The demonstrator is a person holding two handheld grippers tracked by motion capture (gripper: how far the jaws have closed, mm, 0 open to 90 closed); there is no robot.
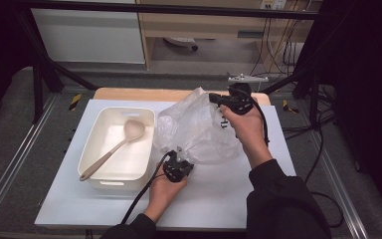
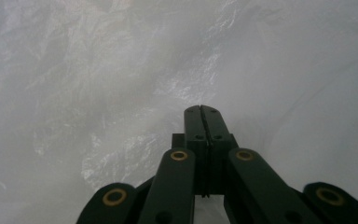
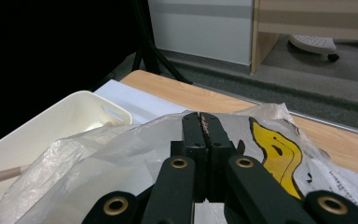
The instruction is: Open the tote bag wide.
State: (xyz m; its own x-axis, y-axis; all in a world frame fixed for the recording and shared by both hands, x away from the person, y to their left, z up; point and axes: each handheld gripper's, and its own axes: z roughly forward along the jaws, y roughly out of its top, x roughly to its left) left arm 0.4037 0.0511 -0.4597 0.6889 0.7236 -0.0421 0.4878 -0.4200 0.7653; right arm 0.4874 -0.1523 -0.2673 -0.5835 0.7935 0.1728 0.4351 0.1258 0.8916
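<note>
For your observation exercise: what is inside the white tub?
A beige spoon lies slanted in the tub, handle over the near rim. The bag hides the tub's right edge.

— Where is my high view sitting?

— It is hanging above the near side of the table (image 1: pixel 214 199), looking forward and down, far enough back that I am seeing the whole sheet and the floor beyond.

— And the left gripper view?

— It is riding along its own closed jaws, pressed very close against the plastic bag (image 2: pixel 98 84).

— The right gripper view?

— It is looking level along its jaws, over the bag (image 3: pixel 121 154) toward the white tub (image 3: pixel 51 126) and the far cabinet.

— What are they sharing?

— All three are catching the bag (image 1: pixel 199 124); the high view and the right gripper view are both taking in the tub (image 1: pixel 97 132).
</note>
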